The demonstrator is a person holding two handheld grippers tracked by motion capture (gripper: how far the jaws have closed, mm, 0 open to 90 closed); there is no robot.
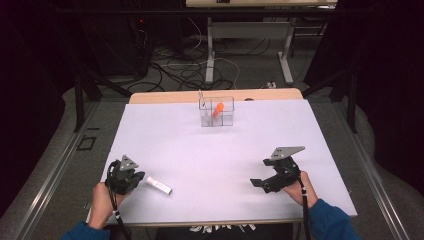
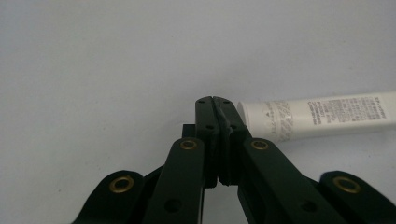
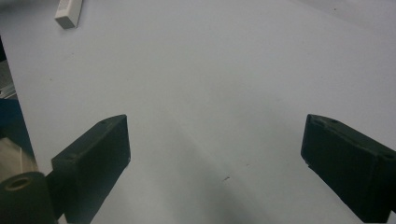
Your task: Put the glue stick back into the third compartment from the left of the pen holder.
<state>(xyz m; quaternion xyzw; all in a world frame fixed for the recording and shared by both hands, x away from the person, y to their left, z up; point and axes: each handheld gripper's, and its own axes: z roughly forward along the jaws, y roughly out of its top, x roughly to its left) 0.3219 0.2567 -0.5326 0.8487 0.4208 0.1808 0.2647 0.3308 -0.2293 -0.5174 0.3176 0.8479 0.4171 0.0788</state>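
Two hand-held grippers, one white tube, one clear organizer and one orange object lie on a single white table (image 1: 215, 150). At the near left corner, the left gripper (image 1: 136, 179), held in the person's left hand (image 1: 101, 202), rests on the tabletop with its jaws pressed together and nothing between them; in the left gripper view the closed tips (image 2: 215, 112) lie just beside the cap end of the white tube (image 2: 317, 116), touching it or nearly so. The white tube (image 1: 159, 185) lies flat near the front edge, printed with small grey text, extending rightward from the gripper. At the far centre stands the clear organizer (image 1: 216, 111), a transparent box with compartments; the orange object (image 1: 218, 109) leans tilted inside it, and a thin clear item stands at its left corner, too small to identify. At the near right, the right gripper (image 1: 257, 182), held in the right hand (image 1: 298, 189), carries a grey three-cornered plate and has its jaws spread wide over bare table; the right gripper view shows the two black pads (image 3: 93, 158) well apart with only white surface between them. The tabletop is plain matte white with a wooden edge at the back. Beyond it, the room is dark, with grey flooring, loose cables (image 1: 185, 70) and the legs of another table (image 1: 210, 50).
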